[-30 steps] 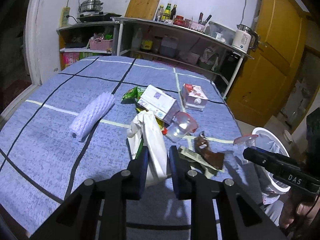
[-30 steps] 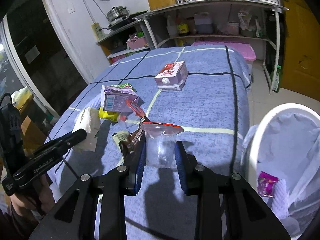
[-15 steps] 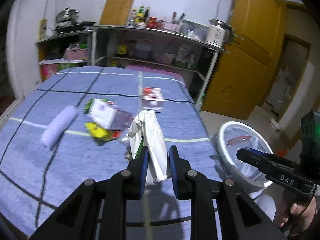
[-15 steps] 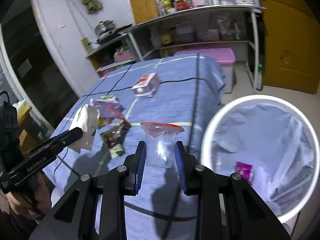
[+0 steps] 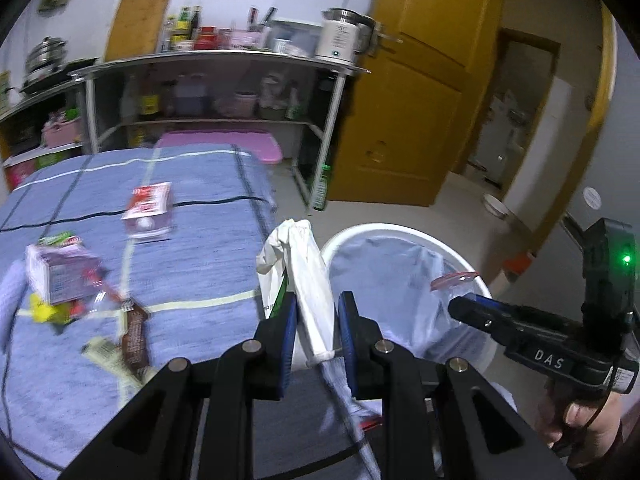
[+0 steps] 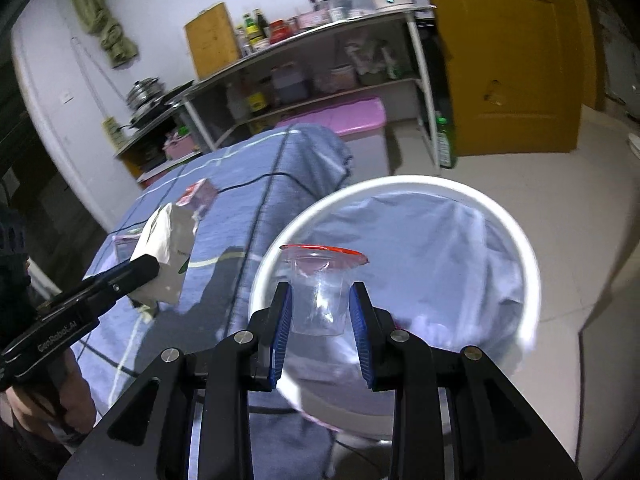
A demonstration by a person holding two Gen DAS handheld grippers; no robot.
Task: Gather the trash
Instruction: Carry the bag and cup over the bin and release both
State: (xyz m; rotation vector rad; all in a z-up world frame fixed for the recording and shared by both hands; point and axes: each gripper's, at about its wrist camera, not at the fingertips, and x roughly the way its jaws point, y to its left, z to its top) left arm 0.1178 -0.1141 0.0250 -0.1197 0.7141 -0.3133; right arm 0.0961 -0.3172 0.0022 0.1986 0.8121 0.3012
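My left gripper [image 5: 316, 312] is shut on a crumpled white paper bag [image 5: 304, 268] and holds it at the table's right edge, beside the white trash bin [image 5: 404, 229]. My right gripper [image 6: 320, 308] is shut on a clear plastic cup with a red rim [image 6: 320, 284] and holds it over the bin's [image 6: 400, 181] near rim. The bin has a pale blue liner. The left gripper with the bag also shows in the right wrist view [image 6: 168, 248]. The right gripper shows in the left wrist view [image 5: 472, 308].
On the blue cloth table [image 5: 200, 264] lie a red-and-white carton [image 5: 148, 210], a purple box [image 5: 56, 276], a brown wrapper [image 5: 136, 332] and other scraps. Metal shelves [image 5: 240, 92] stand behind. A yellow door [image 5: 404, 120] is at the right.
Both grippers have swung right from the table toward the bin, each keeping its load. The cup is now over the bin and the bag is at the table's edge.
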